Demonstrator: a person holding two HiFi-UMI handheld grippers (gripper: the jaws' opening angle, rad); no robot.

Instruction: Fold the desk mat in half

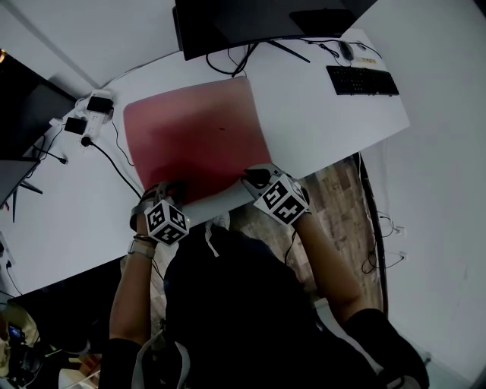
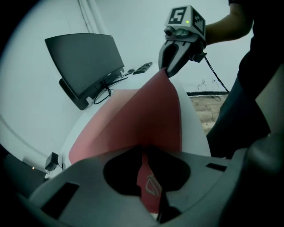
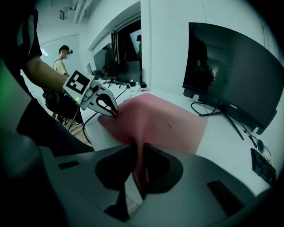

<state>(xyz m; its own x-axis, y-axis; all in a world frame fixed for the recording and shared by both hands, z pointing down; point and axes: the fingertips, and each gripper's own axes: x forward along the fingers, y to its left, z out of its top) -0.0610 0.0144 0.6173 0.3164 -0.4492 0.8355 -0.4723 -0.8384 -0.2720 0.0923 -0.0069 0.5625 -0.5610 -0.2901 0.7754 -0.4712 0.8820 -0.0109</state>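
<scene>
A red desk mat lies on the white desk below the monitor. My left gripper is shut on the mat's near left corner, and my right gripper is shut on its near right corner. In the left gripper view the mat rises as a thin sheet pinched between my left gripper's jaws, and its other corner is lifted by the right gripper. In the right gripper view the mat's edge runs into my right gripper, with the left gripper clamped on the far corner.
A curved monitor stands at the desk's back, with a keyboard and a mouse to its right. Chargers and cables lie left of the mat. A second screen stands at the left. A person stands far off.
</scene>
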